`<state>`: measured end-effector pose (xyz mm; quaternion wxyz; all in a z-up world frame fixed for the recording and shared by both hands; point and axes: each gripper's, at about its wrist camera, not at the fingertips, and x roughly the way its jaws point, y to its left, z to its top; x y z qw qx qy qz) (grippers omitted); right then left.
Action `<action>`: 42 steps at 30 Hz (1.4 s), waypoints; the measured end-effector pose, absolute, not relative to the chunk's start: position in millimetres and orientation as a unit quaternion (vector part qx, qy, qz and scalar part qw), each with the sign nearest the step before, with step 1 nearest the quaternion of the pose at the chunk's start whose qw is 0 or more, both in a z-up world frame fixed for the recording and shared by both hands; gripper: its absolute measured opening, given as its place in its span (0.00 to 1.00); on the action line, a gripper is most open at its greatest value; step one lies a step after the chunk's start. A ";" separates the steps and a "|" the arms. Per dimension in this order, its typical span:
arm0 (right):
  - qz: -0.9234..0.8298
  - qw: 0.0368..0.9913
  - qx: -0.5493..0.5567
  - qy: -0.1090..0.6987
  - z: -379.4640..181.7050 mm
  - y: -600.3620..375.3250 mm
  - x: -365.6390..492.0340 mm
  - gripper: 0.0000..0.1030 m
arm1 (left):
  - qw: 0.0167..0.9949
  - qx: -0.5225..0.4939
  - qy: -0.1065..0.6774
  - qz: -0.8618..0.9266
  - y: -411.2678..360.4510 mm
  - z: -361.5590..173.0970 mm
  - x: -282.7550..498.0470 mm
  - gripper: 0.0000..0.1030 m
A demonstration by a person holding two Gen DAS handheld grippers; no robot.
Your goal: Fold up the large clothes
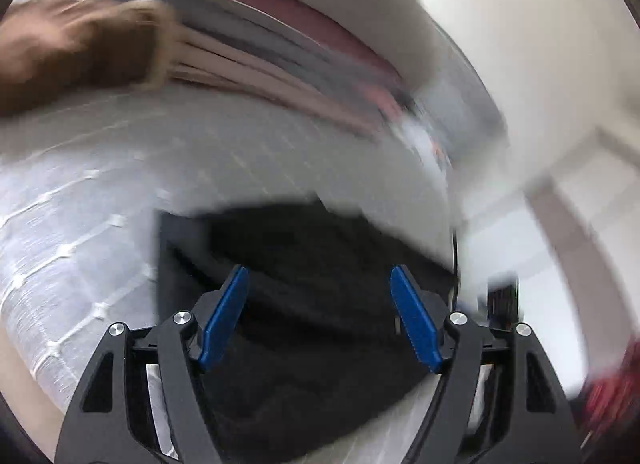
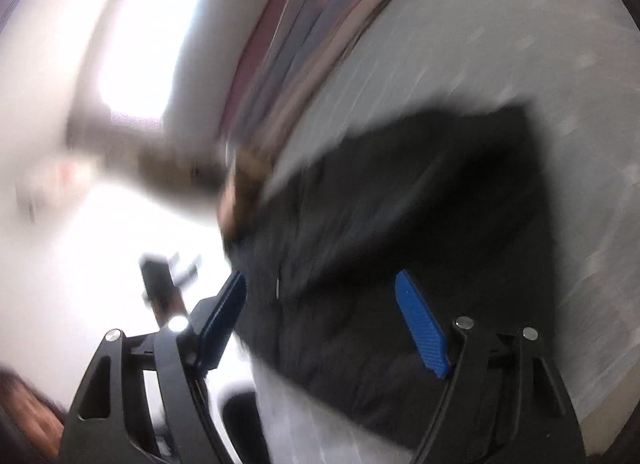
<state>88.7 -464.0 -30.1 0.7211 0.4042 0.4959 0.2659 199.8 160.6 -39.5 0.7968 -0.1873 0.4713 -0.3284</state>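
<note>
Below me the black garment (image 1: 304, 304) lies folded into a flat, squared shape on the white quilted bed (image 1: 80, 224).

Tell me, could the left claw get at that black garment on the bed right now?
Probably yes: the left claw is open and empty, the black garment lies straight ahead on the white bedspread, and nothing sits between them.

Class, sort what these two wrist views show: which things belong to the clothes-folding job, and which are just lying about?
Part of the job:
- black garment spread on the white bedcover
- left gripper, open
- right gripper, open

Lying about:
- striped pink and grey bedding
- brown furry item, too blurred to identify
</note>
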 end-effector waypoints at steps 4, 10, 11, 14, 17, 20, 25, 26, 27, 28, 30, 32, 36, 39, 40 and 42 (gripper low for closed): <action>0.313 0.703 0.366 0.524 -34.5 -406.7 98.5 0.72 | 0.759 -0.127 0.501 -0.396 113.9 -58.6 170.2 0.68; 0.333 0.680 0.354 0.548 -50.5 -370.7 133.5 0.72 | 0.726 -0.092 0.547 -0.407 76.5 -93.2 173.2 0.68; 0.334 0.680 0.354 0.549 -49.6 -373.6 134.3 0.72 | 0.724 -0.091 0.550 -0.407 74.2 -96.2 176.1 0.68; 0.331 0.685 0.362 0.539 -49.2 -370.8 153.1 0.72 | 0.732 -0.095 0.548 -0.393 66.2 -100.2 191.5 0.68; 0.322 0.697 0.387 0.510 -43.9 -382.5 176.6 0.72 | 0.753 -0.105 0.529 -0.376 66.6 -94.6 207.4 0.68; 0.304 0.697 0.448 0.470 -46.3 -404.4 200.5 0.72 | 0.779 -0.135 0.498 -0.356 74.5 -82.8 222.9 0.68; 0.242 0.698 0.515 0.435 -62.2 -434.5 222.4 0.72 | 0.810 -0.209 0.452 -0.309 101.0 -67.6 245.0 0.68; 0.238 0.700 0.515 0.433 -62.5 -436.0 221.6 0.72 | 0.812 -0.219 0.445 -0.308 106.7 -65.3 245.1 0.68; 0.232 0.709 0.506 0.433 -59.0 -435.3 218.6 0.72 | 0.813 -0.219 0.441 -0.312 107.5 -63.0 242.8 0.68; 0.230 0.719 0.492 0.434 -53.9 -430.0 218.1 0.72 | 0.815 -0.208 0.439 -0.317 104.4 -60.7 239.0 0.68; 0.224 0.753 0.436 0.439 -40.7 -421.1 207.5 0.72 | 0.817 -0.176 0.443 -0.325 95.0 -61.3 229.9 0.68; 0.202 0.783 0.391 0.440 -32.4 -418.6 198.1 0.72 | 0.816 -0.153 0.452 -0.325 87.1 -66.1 228.9 0.68; 0.166 0.816 0.357 0.423 -29.3 -431.8 185.6 0.72 | 0.821 -0.153 0.457 -0.307 78.0 -78.7 241.6 0.68; 0.141 0.808 0.366 0.439 -48.7 -445.2 189.1 0.72 | 0.822 -0.149 0.473 -0.282 76.8 -97.5 254.6 0.68; 0.140 0.801 0.370 0.450 -58.0 -446.4 191.0 0.72 | 0.820 -0.144 0.483 -0.271 76.6 -105.6 258.1 0.68; 0.140 0.793 0.370 0.464 -71.3 -444.4 193.0 0.73 | 0.816 -0.130 0.502 -0.256 75.6 -120.2 262.2 0.68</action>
